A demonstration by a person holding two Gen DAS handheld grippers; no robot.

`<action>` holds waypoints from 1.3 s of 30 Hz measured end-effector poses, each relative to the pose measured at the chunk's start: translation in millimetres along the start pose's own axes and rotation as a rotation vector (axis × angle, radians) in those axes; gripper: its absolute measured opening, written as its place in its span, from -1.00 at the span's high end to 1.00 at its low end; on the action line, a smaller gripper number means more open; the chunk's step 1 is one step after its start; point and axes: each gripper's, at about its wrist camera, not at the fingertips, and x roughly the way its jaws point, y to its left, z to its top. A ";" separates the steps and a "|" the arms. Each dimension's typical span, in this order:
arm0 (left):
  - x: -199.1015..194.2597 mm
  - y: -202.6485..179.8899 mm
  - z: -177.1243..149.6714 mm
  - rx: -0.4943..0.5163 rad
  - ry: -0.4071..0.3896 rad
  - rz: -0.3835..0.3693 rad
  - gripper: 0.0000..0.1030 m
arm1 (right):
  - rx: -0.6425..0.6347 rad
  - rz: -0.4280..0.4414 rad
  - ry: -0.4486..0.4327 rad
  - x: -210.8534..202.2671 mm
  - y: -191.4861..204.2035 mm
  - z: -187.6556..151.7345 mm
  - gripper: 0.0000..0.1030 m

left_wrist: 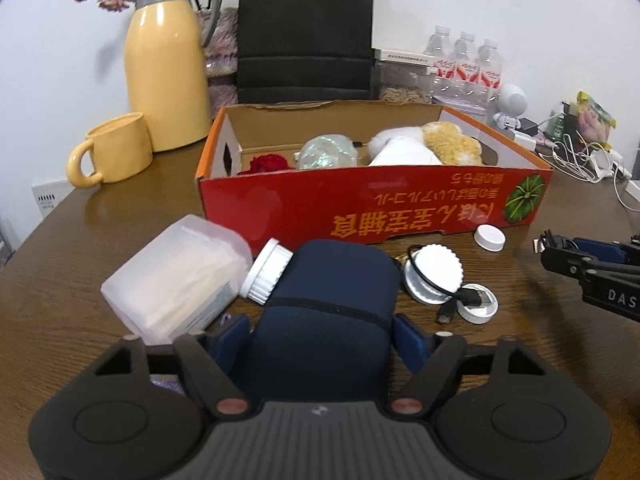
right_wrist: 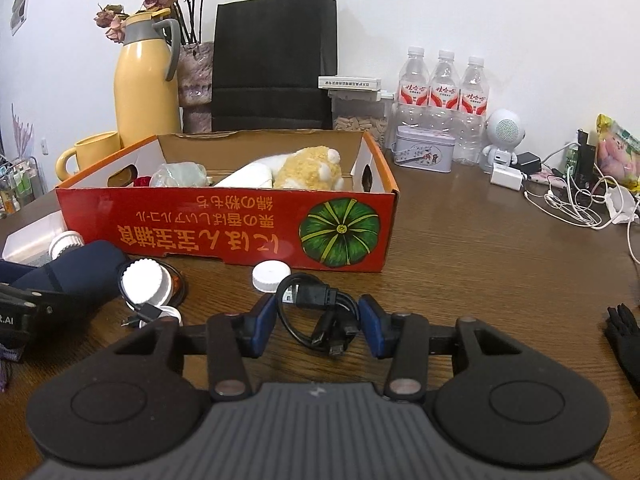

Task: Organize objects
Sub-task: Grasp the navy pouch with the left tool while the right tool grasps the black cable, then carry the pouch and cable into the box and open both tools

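Observation:
A navy fabric pouch (left_wrist: pixel 332 300) lies on the wooden table in front of a red cardboard box (left_wrist: pixel 372 208). My left gripper (left_wrist: pixel 322 334) is shut on the pouch, its blue pads against both sides. In the right wrist view my right gripper (right_wrist: pixel 318 328) is shut on a coiled black USB cable (right_wrist: pixel 316 312), held just above the table before the box (right_wrist: pixel 224 224). The box holds a yellow plush toy (right_wrist: pixel 308 168), a white bundle, a shiny wrapped ball (left_wrist: pixel 328 152) and a red rose (left_wrist: pixel 266 164).
A clear plastic jar (left_wrist: pixel 176 276) with a white lid lies beside the pouch. White caps (left_wrist: pixel 489 237) and a second short cable (left_wrist: pixel 452 304) lie nearby. Yellow jug (left_wrist: pixel 164 76), mug (left_wrist: pixel 116 152), black bag (right_wrist: pixel 272 60), water bottles (right_wrist: pixel 444 92), tin (right_wrist: pixel 424 152) and tangled chargers (right_wrist: pixel 572 200) line the back and right.

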 end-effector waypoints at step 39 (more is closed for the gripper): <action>-46.2 -3.3 61.7 -0.043 -0.239 -0.032 -0.25 | -0.010 0.080 -0.222 -15.8 46.4 41.6 0.11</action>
